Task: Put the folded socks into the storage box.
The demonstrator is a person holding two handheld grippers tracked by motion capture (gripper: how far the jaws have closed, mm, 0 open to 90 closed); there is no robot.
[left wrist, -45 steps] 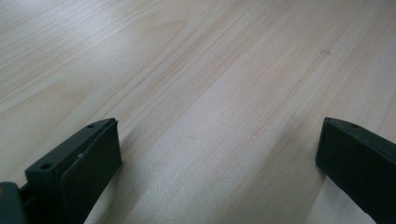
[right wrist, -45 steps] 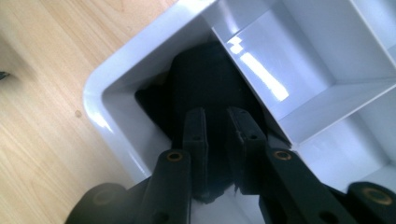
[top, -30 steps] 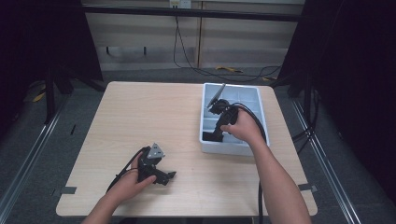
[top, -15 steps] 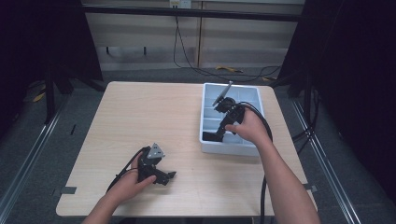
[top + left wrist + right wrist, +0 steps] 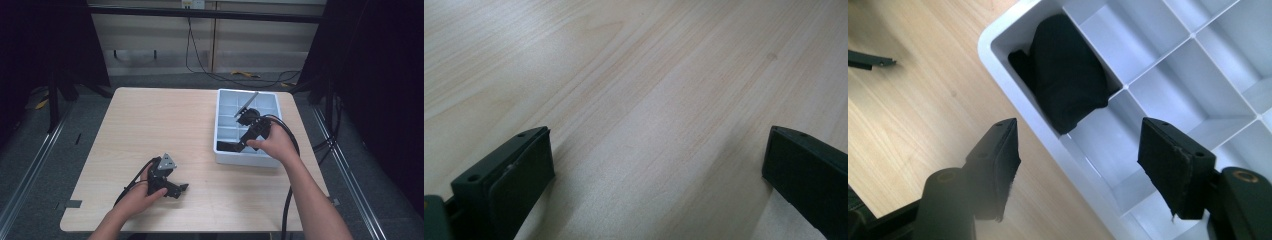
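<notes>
A light, wood-grained rectangular table [image 5: 150,130] carries a pale blue-grey plastic tray [image 5: 223,148] divided into compartments, set on its right half near the far right corner. The left tool [image 5: 181,189], a black two-jaw device, rests on the bare top near the front edge, well apart from the tray.

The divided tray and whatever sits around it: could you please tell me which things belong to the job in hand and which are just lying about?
In the job, as far as I can judge:
- white divided tray
- black bundle in its corner compartment
- right claw, open above the tray

Lying about:
- left claw, open, low over bare table
- cables on the floor
</notes>
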